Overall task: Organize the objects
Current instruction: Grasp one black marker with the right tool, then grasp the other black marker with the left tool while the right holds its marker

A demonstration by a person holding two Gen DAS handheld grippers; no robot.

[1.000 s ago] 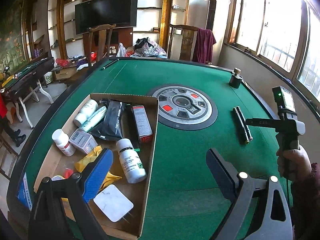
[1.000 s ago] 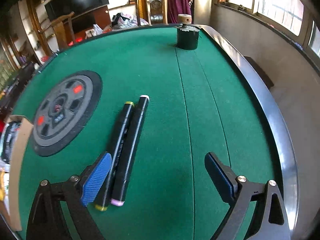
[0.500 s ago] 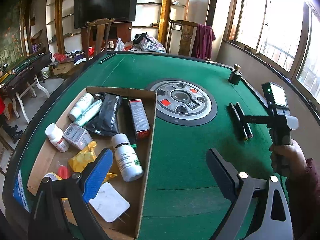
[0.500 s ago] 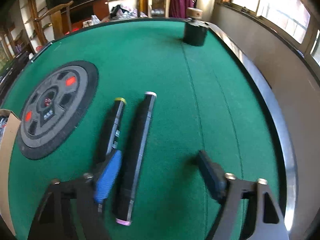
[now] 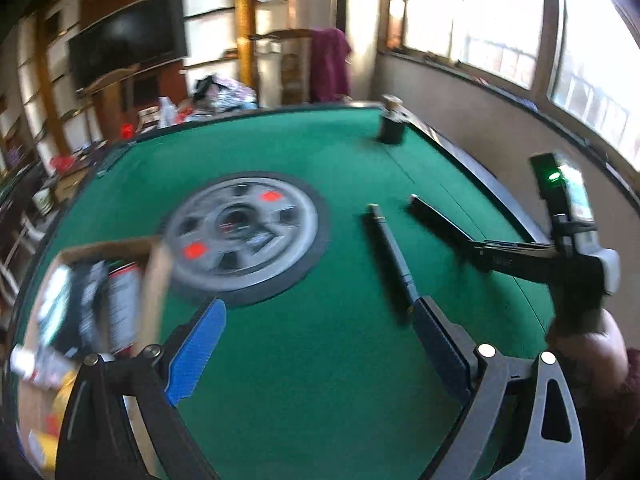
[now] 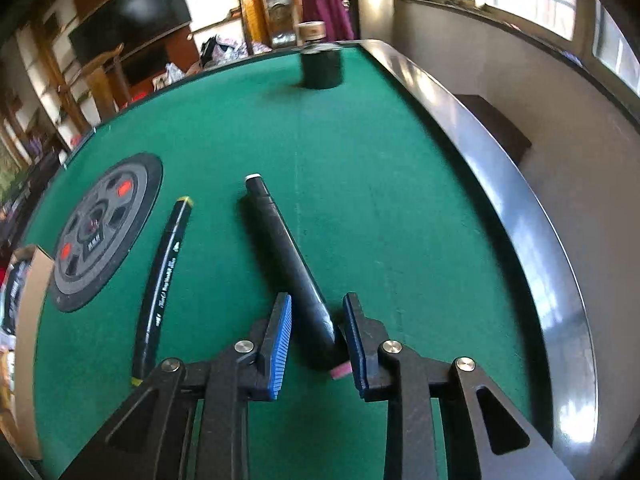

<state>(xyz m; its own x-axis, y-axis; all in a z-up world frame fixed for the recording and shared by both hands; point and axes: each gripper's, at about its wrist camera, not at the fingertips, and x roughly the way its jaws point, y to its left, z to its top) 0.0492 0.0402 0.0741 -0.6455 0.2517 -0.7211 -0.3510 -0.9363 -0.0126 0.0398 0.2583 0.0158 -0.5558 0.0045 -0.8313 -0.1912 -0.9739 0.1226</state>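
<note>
Two black markers lie on the green felt table. The thicker one with a pink end cap [image 6: 280,240] sits between the pads of my right gripper [image 6: 318,314]. The jaws are closing and both pads touch its near end. In the left wrist view this marker [image 5: 436,220] angles away from the slimmer yellow-tipped marker [image 5: 392,248]. The yellow-tipped marker [image 6: 166,276] lies free to the left. My left gripper [image 5: 320,306] hangs open over bare felt, holding nothing. Its right fingertip overlaps the yellow-tipped marker's near end in the picture. This view is blurred.
A cardboard box [image 5: 156,272] with bottles and packets stands at the left. A round grey control panel [image 5: 244,232] is set in the table's middle. A dark jar with a wooden lid [image 6: 322,68] stands at the far edge. The black table rim [image 6: 520,220] curves along the right.
My right gripper's jaws came together around the pink-capped marker, which swung apart from the yellow-tipped one. My left gripper swept right, so the box slid to the view's left edge.
</note>
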